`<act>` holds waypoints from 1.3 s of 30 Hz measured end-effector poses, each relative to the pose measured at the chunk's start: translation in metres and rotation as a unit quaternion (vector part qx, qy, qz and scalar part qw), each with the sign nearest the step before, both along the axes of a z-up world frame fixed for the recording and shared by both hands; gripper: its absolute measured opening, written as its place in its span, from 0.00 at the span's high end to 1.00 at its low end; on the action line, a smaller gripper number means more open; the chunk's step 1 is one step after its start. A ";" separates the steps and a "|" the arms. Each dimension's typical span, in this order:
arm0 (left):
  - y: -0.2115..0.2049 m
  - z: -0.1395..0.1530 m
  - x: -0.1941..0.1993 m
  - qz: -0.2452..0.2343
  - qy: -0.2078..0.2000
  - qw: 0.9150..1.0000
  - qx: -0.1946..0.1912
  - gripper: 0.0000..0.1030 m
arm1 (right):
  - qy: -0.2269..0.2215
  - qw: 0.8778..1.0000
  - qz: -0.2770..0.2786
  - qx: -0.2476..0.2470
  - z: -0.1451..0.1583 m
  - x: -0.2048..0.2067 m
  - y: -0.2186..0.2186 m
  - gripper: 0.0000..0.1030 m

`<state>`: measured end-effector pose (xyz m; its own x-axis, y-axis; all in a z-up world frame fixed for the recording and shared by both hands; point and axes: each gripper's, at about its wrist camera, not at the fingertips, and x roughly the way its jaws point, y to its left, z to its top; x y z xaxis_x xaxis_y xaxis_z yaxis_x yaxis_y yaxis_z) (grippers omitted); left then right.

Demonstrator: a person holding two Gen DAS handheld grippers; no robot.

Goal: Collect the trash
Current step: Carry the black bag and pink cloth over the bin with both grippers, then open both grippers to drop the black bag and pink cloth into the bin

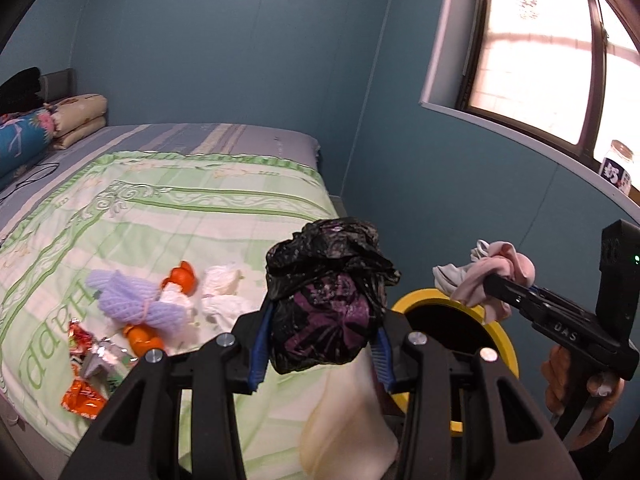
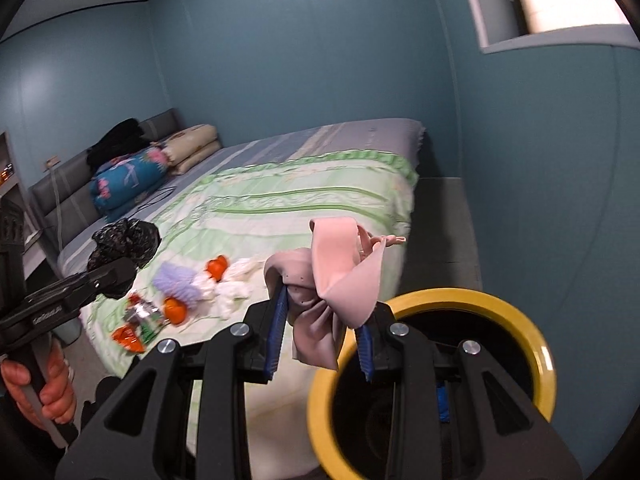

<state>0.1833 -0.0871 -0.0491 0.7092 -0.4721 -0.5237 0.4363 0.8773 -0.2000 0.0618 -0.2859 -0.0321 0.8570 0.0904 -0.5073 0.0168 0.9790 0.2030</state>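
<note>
Beside the bed (image 2: pixel 280 184), at its near corner: yellow-rimmed bin (image 2: pixel 516 300), mouth up.

Left gripper (image 1: pixel 320 344) clamped on a crumpled black plastic bag (image 1: pixel 328 292). Bundle stands roughly upright between the blue pads, long axis up and away from the camera, ruffled top end pointing toward the far wall. It hangs above the bed edge, just left of the bin rim.

Right gripper (image 2: pixel 322 340) closed on a pink cloth (image 2: pixel 340 280). Folds fan upward from the pads, one tail droops down; no clear long axis. Cloth sits over the bin's left rim.

Left wrist view alone shows the window and a jar (image 1: pixel 618 168) on its sill. Right wrist view alone shows the headboard and most of the bin's rim.

On the green cover: purple foam net (image 1: pixel 132 300), orange peel (image 1: pixel 182 276), white tissues (image 1: pixel 222 292), foil wrappers (image 1: pixel 86 364), all well left of both grippers.
</note>
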 end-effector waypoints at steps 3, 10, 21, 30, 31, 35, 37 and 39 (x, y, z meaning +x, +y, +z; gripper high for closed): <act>-0.018 -0.003 0.001 -0.021 0.004 1.000 0.000 0.62 | 0.006 1.000 -0.030 0.001 -0.005 0.000 -0.015 0.72; -0.065 -0.013 0.002 -0.082 0.012 0.997 -0.003 0.62 | 0.026 0.997 -0.076 0.011 -0.018 0.003 -0.041 0.71; -0.122 -0.045 0.007 -0.147 0.057 0.987 0.011 0.62 | 0.051 0.993 -0.104 0.028 -0.035 0.008 -0.071 0.71; -0.149 -0.070 0.008 -0.169 0.085 0.981 0.031 0.62 | 0.071 0.990 -0.116 0.039 -0.051 0.014 -0.081 0.70; -0.151 -0.071 0.007 -0.171 0.088 0.981 0.033 0.62 | 0.072 0.990 -0.117 0.041 -0.052 0.014 -0.083 0.70; -0.156 -0.078 0.009 -0.178 0.101 0.978 0.033 0.62 | 0.076 0.989 -0.121 0.049 -0.057 0.015 -0.089 0.69; -0.156 -0.081 0.013 -0.183 0.110 0.977 0.027 0.62 | 0.079 0.988 -0.122 0.051 -0.058 0.015 -0.090 0.68; -0.157 -0.083 0.016 -0.183 0.112 0.976 0.026 0.62 | 0.081 0.988 -0.122 0.054 -0.059 0.014 -0.091 0.67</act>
